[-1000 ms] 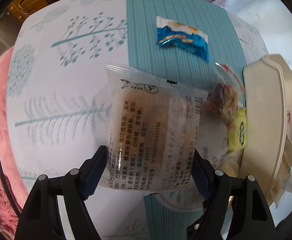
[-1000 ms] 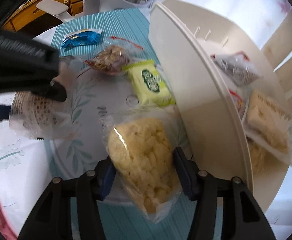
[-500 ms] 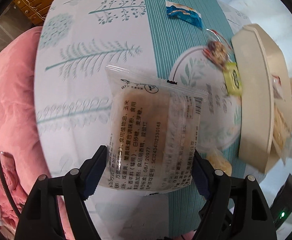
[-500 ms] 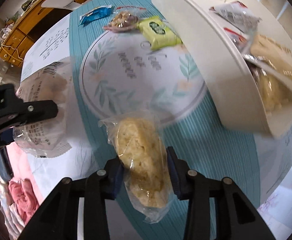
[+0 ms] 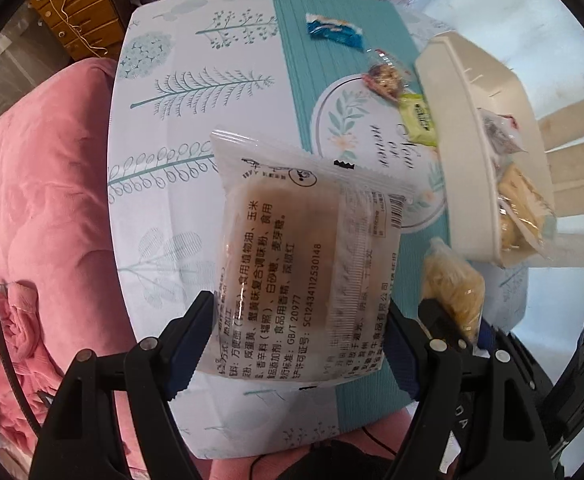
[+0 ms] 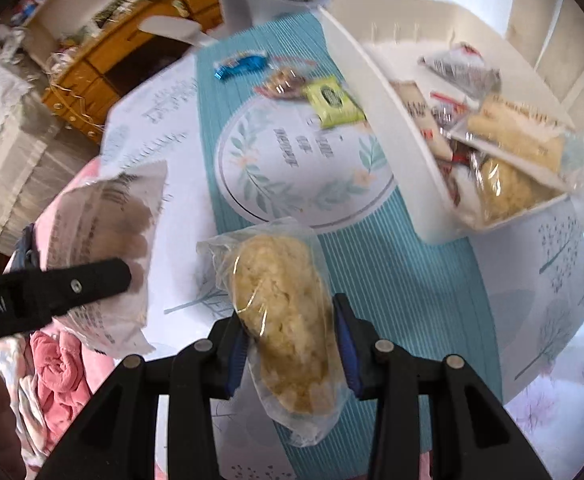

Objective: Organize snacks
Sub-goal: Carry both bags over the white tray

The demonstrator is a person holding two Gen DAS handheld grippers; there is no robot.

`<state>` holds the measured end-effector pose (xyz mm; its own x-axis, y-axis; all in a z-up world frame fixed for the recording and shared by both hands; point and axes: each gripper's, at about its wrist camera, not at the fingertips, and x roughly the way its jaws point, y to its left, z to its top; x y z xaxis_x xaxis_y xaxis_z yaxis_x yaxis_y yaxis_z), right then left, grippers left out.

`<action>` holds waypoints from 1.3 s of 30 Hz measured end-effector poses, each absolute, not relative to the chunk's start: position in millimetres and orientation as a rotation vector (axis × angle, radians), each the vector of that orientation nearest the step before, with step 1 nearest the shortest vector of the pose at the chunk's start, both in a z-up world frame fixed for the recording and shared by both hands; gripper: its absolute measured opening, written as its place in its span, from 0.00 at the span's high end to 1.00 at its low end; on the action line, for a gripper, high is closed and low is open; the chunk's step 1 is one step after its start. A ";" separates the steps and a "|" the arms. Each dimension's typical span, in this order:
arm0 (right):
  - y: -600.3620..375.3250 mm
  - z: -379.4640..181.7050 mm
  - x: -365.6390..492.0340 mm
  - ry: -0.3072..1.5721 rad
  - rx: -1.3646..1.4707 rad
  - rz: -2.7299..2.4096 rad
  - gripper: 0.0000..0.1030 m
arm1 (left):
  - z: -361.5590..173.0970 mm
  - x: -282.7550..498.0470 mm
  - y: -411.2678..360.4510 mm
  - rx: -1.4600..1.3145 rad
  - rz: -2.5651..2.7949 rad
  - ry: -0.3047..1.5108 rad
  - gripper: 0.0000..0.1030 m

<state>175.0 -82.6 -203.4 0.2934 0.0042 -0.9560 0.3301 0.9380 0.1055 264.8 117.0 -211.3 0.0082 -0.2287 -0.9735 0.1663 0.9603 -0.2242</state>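
My left gripper (image 5: 296, 320) is shut on a clear packet with a brown cake (image 5: 292, 248) and printed text, held well above the table. The same packet (image 6: 104, 232) appears at the left of the right wrist view, behind a black left finger (image 6: 52, 288). My right gripper (image 6: 290, 332) is shut on a clear packet of yellow crisp snack (image 6: 280, 280), also lifted off the table; it shows in the left wrist view too (image 5: 452, 284). A white bin (image 6: 376, 112) (image 5: 464, 152) at the table's right side holds several packets.
On the teal runner beside the bin lie a blue packet (image 5: 334, 34), a nut snack in clear wrap (image 5: 384, 78) and a green packet (image 5: 418, 122). A pink cushion (image 5: 44, 200) borders the table on the left. Wooden drawers (image 6: 104, 76) stand beyond the table.
Both grippers have risen away from the table with their packets, so more of the table shows. The right jaws have squeezed closer on the yellow packet.
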 end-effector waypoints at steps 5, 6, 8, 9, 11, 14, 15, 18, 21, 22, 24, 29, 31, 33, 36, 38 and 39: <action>-94.7 -182.8 165.0 1.173 0.257 -0.161 0.62 | -192.4 246.4 108.4 -0.069 -0.301 1.512 0.25; -99.6 -180.3 164.6 1.157 0.249 -0.154 0.62 | -192.9 246.2 102.9 -0.069 -0.296 1.507 0.25; -109.9 -174.5 159.1 1.134 0.242 -0.140 0.62 | -187.3 243.1 96.3 -0.073 -0.285 1.495 0.25; -115.5 -172.6 157.8 1.124 0.239 -0.131 0.62 | -184.8 242.3 92.1 -0.076 -0.277 1.490 0.25; -126.6 -169.1 154.7 1.109 0.237 -0.122 0.62 | -180.1 241.2 83.0 -0.090 -0.265 1.484 0.25; -144.9 -161.4 152.3 1.086 0.231 -0.100 0.62 | -172.7 239.7 69.1 -0.110 -0.252 1.472 0.25; -151.8 -158.2 152.5 1.077 0.224 -0.092 0.62 | -169.4 238.3 62.2 -0.112 -0.247 1.467 0.25; -169.0 -150.4 153.5 1.059 0.200 -0.073 0.62 | -162.5 236.3 42.4 -0.130 -0.246 1.457 0.25; -182.8 -144.8 155.9 1.047 0.155 -0.060 0.62 | -157.1 236.1 21.4 -0.145 -0.247 1.444 0.25; -187.6 -143.0 156.7 1.041 0.138 -0.056 0.62 | -155.2 236.6 14.1 -0.151 -0.248 1.439 0.25; -198.3 -139.5 158.4 1.030 0.104 -0.040 0.62 | -151.5 238.1 1.5 -0.163 -0.248 1.429 0.25; -223.0 -133.2 162.6 1.001 0.057 -0.002 0.62 | -141.4 246.8 -30.2 -0.181 -0.244 1.392 0.25; -233.6 -131.4 165.5 0.990 0.041 0.012 0.62 | -137.6 252.5 -43.3 -0.189 -0.242 1.377 0.25; -242.5 -129.1 167.7 0.979 0.027 0.024 0.62 | -133.8 259.4 -56.5 -0.195 -0.242 1.360 0.25; -255.0 -126.6 171.7 0.962 -0.004 0.038 0.62 | -127.7 270.8 -74.3 -0.203 -0.244 1.333 0.25; -260.7 -125.5 174.4 0.955 -0.033 0.043 0.62 | -124.7 280.5 -88.2 -0.206 -0.245 1.317 0.25; -264.9 -124.8 175.9 0.949 -0.044 0.049 0.62 | -124.2 283.8 -93.4 -0.207 -0.245 1.312 0.25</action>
